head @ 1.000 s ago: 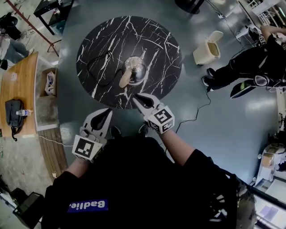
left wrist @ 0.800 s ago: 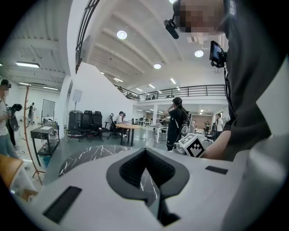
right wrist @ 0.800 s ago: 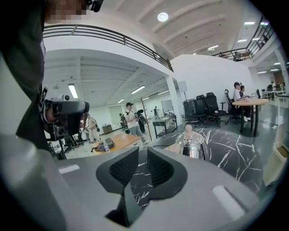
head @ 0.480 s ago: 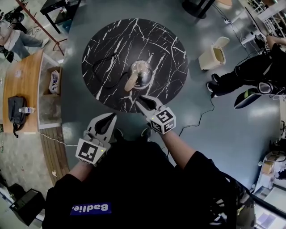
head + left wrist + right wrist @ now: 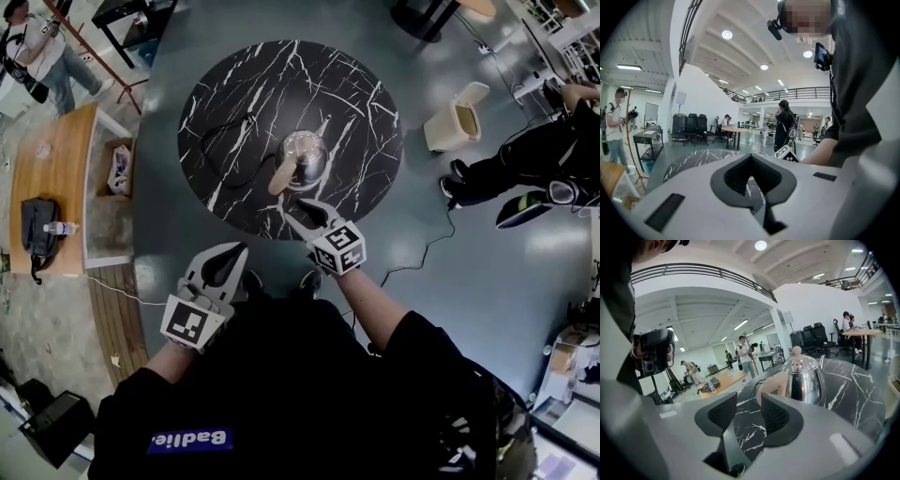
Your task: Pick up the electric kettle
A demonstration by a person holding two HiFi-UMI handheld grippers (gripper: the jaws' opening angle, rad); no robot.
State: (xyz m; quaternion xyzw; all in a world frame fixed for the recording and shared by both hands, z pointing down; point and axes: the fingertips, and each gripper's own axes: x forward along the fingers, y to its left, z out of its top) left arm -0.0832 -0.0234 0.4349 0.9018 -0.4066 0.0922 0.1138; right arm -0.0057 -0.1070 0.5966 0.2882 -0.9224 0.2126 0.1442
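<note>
The steel electric kettle (image 5: 305,155) stands mid-table on the round black marble table (image 5: 366,103), its beige handle (image 5: 282,176) pointing toward me. In the right gripper view the kettle (image 5: 804,379) and handle (image 5: 769,387) lie just ahead, right of the jaw line. My right gripper (image 5: 295,208) hovers over the table's near edge, a short way from the handle. Its jaws have just been opening; they are open with nothing between them (image 5: 749,412). My left gripper (image 5: 234,249) hangs off the table's near edge, fingertips together and empty (image 5: 751,156).
The kettle's black cord (image 5: 220,141) loops across the table's left half. A beige bin (image 5: 455,117) and a seated person (image 5: 525,159) are to the right. A wooden desk (image 5: 56,159) with a black bag (image 5: 36,230) and a box (image 5: 117,169) is on the left.
My right gripper has dropped lower and edged toward the kettle's handle, and its jaws have spread apart. The left gripper has stayed where it was.
</note>
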